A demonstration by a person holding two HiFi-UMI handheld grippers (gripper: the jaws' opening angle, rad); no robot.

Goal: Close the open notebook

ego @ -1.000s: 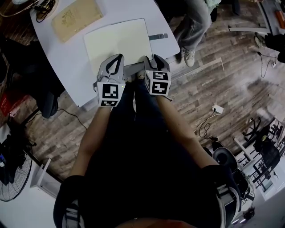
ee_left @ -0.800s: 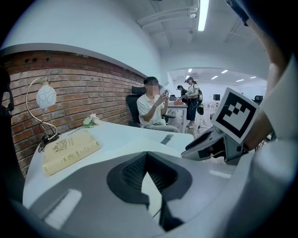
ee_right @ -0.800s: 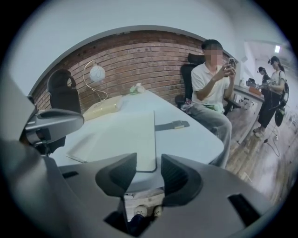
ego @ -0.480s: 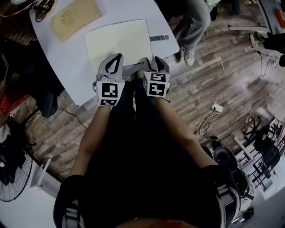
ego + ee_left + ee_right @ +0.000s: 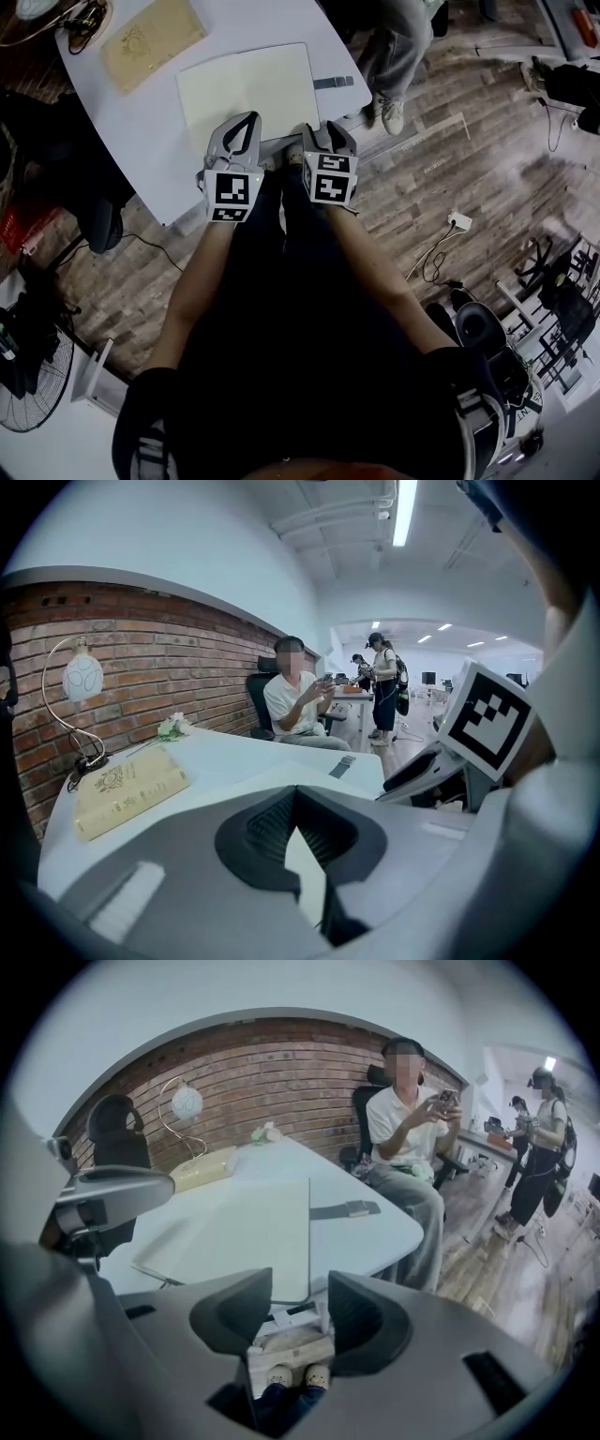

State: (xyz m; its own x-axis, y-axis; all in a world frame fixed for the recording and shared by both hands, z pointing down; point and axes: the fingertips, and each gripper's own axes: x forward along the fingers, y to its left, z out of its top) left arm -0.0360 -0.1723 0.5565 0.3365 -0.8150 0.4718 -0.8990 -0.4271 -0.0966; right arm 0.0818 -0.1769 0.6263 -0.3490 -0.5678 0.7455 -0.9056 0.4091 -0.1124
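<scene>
the left gripper, jaws together, and right gripper, empty jaws just opening wide, are hovering at the flat-open notebook's near edge, likely to fold it.

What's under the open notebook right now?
The white table shows around the notebook; a grey strap sticks out at its right edge. Whatever lies beneath the pages is covered.

notebook: near edge partly behind left gripper
book: cover print too small to read
seated person: cut off at top
</scene>
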